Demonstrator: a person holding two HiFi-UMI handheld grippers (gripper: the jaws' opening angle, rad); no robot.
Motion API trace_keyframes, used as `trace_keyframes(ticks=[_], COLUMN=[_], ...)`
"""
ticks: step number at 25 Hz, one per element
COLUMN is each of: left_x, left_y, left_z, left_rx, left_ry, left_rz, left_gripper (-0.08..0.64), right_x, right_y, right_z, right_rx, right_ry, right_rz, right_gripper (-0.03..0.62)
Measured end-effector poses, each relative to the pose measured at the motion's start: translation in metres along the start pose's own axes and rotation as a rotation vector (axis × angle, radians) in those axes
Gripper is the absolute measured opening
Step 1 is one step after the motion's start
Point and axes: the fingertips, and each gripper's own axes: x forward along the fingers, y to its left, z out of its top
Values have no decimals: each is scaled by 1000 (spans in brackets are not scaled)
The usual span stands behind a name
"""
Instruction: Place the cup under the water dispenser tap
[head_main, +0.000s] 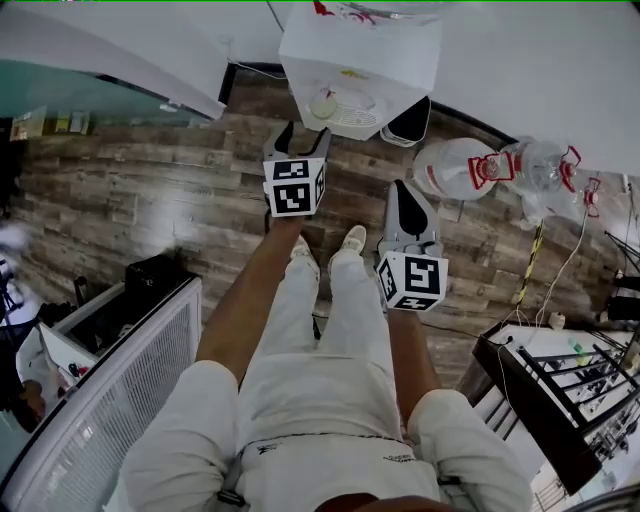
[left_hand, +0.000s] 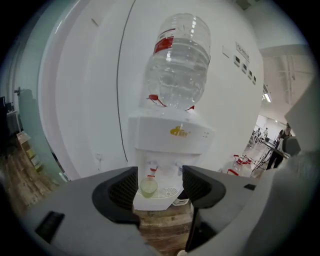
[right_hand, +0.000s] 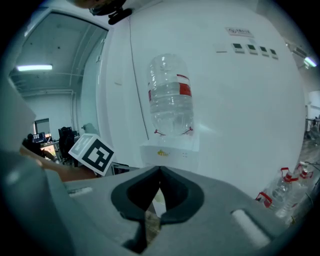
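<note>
The white water dispenser (head_main: 360, 60) stands against the wall ahead, with a clear bottle (left_hand: 177, 65) upside down on top. A pale, translucent cup (left_hand: 148, 187) sits on the drip tray beneath the left, red tap; the head view shows this cup (head_main: 323, 104) from above. My left gripper (head_main: 297, 135) is held in the air short of the dispenser, pointing at it. Its jaws are open and the cup shows far beyond the gap, untouched. My right gripper (head_main: 408, 190) hangs lower and to the right, jaws shut with nothing in them, tips meeting (right_hand: 159, 172).
Spare water bottles (head_main: 455, 168) lie on the wooden floor right of the dispenser. A black rack (head_main: 560, 390) stands at the lower right. A white slatted unit (head_main: 110, 390) and a black box (head_main: 155, 275) are at the left. The person's legs are below.
</note>
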Motion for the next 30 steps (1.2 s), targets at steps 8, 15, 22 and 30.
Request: trace_keyframes(ticks=[8,15,22,30], left_x=[-84,-150,-211,-266], left_y=[-18,-36,-49,-60], left_z=[49,84,115,144], left_rx=[2,20,31,24], left_ry=[-83,-133,-199,-273], left_rz=[28,2,-6,-13], left_gripper=[182,112,60,-2], right_x=[-32,-63,-87,-110], right_y=[20,38,56,81], right_z=[49,96,139,171], right_rx=[-9,-20,-31,-33], right_ry=[-28,-60,-106,-154], right_rz=[22,76,111,160], right_gripper=[0,0,0,0])
